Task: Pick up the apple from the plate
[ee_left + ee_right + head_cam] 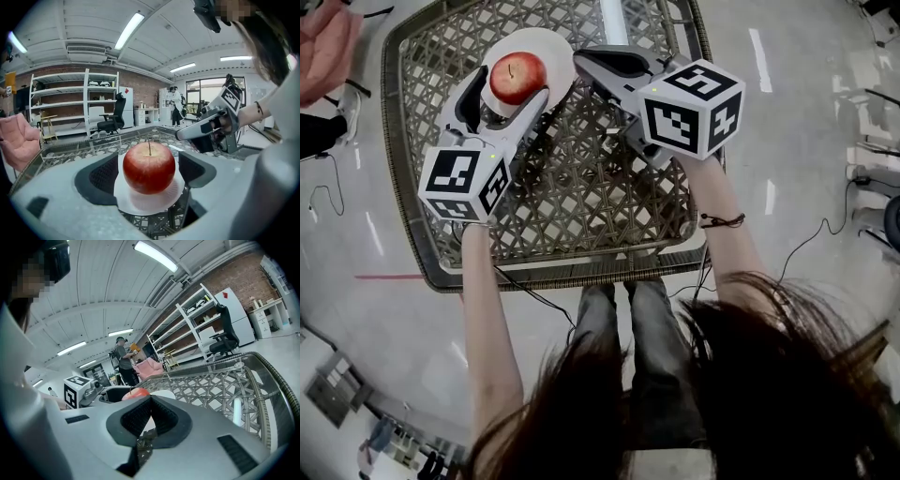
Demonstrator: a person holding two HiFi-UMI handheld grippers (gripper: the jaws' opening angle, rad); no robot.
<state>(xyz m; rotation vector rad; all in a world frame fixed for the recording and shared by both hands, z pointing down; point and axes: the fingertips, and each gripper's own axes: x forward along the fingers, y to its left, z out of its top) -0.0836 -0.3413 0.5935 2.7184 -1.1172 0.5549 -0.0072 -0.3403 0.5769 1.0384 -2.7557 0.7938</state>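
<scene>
We note the apple [517, 78] sitting stem-up on the white plate [556, 45] at the far end of the wicker table [581, 197]. The left gripper [512, 88] straddles it with jaws spread wide, a sliver of gap either side of the fruit, pads not pressing. Fruit and jaws cover much of the plate from above. The right gripper [581, 59] lies just beside the plate, jaws pressed together on nothing; its own view gives only a red slice of apple over the jaw tips, and we cannot tell whether its tip touches the rim.
</scene>
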